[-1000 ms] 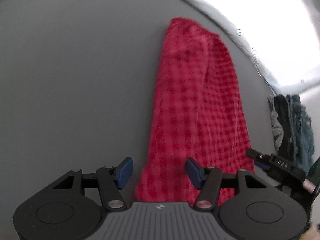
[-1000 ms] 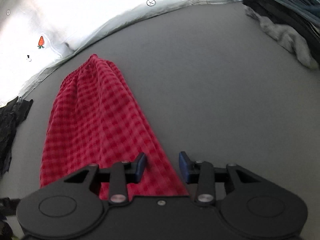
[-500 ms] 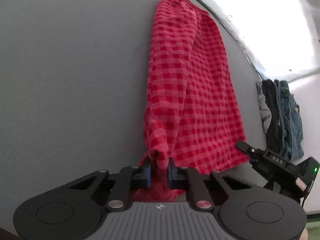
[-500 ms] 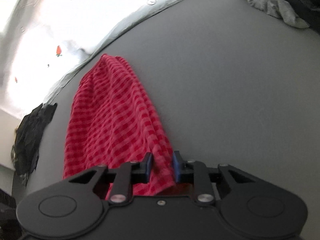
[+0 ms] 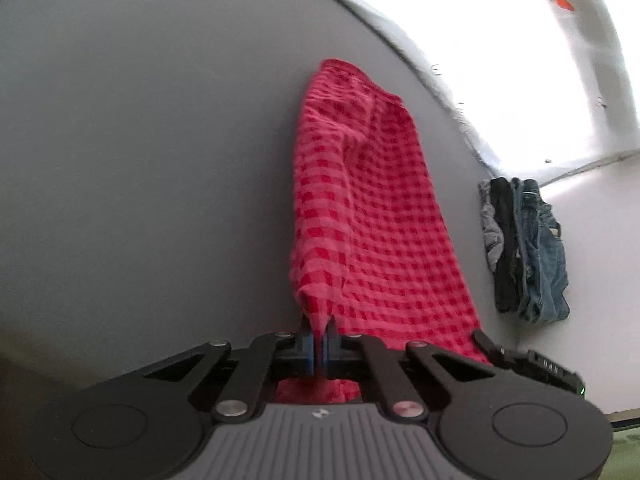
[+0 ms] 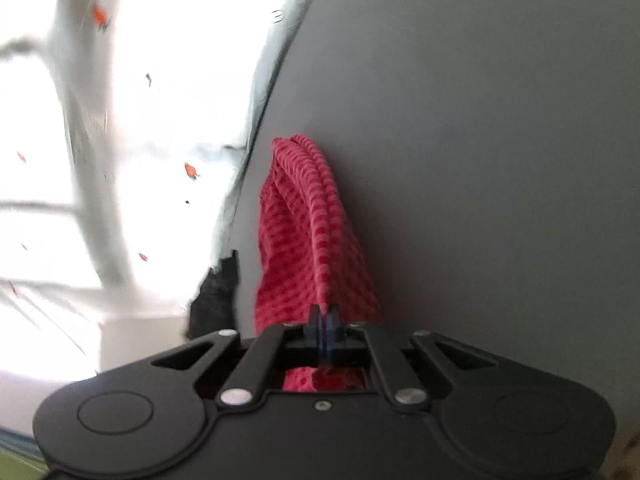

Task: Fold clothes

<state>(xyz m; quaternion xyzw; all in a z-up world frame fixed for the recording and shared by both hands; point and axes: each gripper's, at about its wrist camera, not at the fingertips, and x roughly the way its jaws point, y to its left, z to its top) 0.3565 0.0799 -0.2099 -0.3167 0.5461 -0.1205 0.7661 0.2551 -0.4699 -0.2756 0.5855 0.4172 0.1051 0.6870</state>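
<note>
A red checked garment (image 5: 372, 216) stretches away over the grey table (image 5: 140, 160). My left gripper (image 5: 319, 330) is shut on its near left corner and holds it raised off the table. In the right wrist view the same garment (image 6: 316, 248) hangs as a lifted ridge, with my right gripper (image 6: 323, 316) shut on its near right corner. The far end still rests on the table. The right gripper's body (image 5: 532, 364) shows at the lower right of the left wrist view.
A pile of dark and blue denim clothes (image 5: 524, 248) lies at the table's right edge. A dark garment (image 6: 216, 296) lies to the left of the red one in the right wrist view. A white sheet with small red prints (image 6: 140, 120) lies beyond the table.
Both grippers went from open over the garment's near corners to shut on them, then lifted the near edge. The cloth now rises in folds towards the jaws.
</note>
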